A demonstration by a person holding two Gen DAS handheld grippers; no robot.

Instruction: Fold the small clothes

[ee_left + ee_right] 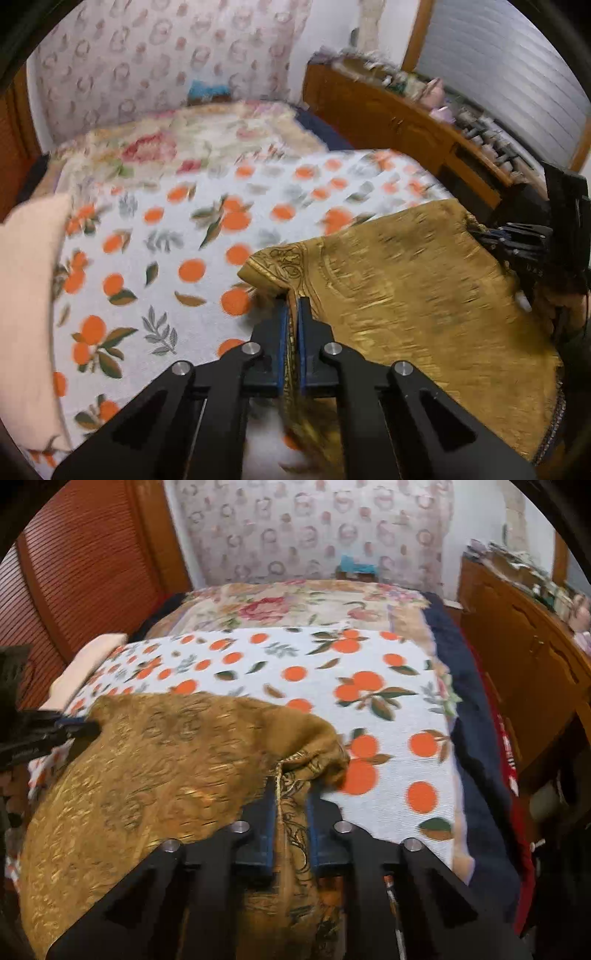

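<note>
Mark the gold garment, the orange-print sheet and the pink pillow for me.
gold garment (406, 280), left wrist view, middle of its spread panel.
orange-print sheet (388, 716), right wrist view, bare patch right of the garment.
pink pillow (29, 314), left wrist view, its face.

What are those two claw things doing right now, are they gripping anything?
Left gripper: closed, pinching an edge of the gold patterned cloth.
Right gripper: closed on a bunched fold of the same cloth.

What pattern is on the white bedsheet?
Oranges with green leaves on the white bedsheet; clearest in the right wrist view.
</note>
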